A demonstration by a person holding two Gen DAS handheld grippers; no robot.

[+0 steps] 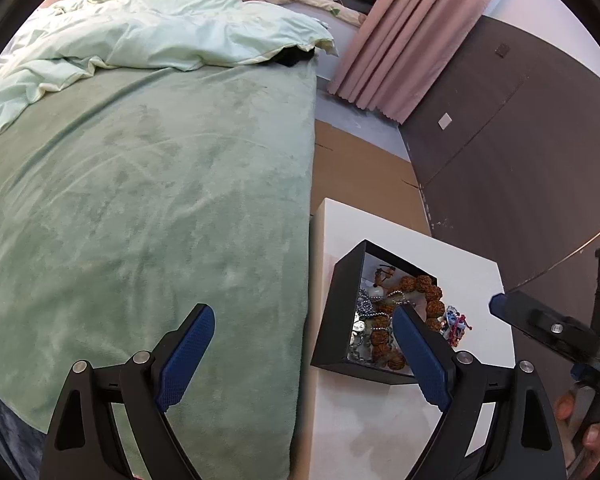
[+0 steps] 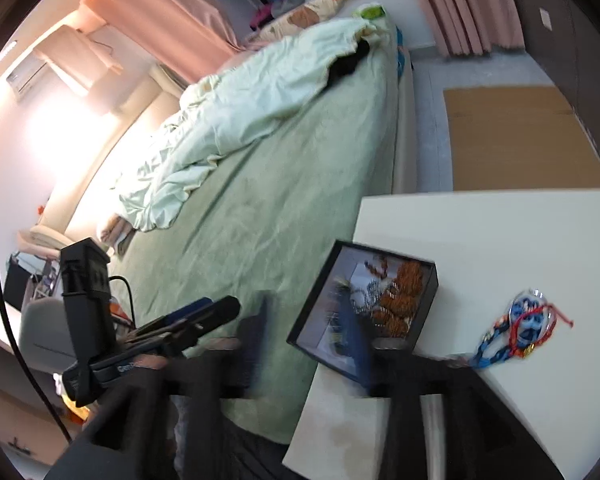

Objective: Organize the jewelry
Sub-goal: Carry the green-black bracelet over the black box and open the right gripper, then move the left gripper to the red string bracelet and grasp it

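A black open box (image 1: 342, 304) (image 2: 318, 312) sits on a white table (image 1: 472, 280) (image 2: 500, 240). It holds brown bead strands (image 1: 424, 284) (image 2: 404, 292) and silver chains (image 1: 364, 304). A blue and red bracelet bundle (image 1: 456, 322) (image 2: 520, 328) lies on the table right of the box. My left gripper (image 1: 304, 324) is open and empty, above the bed edge and the box. My right gripper (image 2: 306, 316) is open, empty and motion-blurred, near the box's front left corner. It also shows in the left wrist view (image 1: 540, 320).
A bed with a green blanket (image 1: 148, 200) (image 2: 284, 184) and a pale crumpled duvet (image 1: 160, 36) lies left of the table. Pink curtains (image 1: 400, 40), a dark wall (image 1: 520, 152) and cardboard on the floor (image 2: 516, 140) are beyond.
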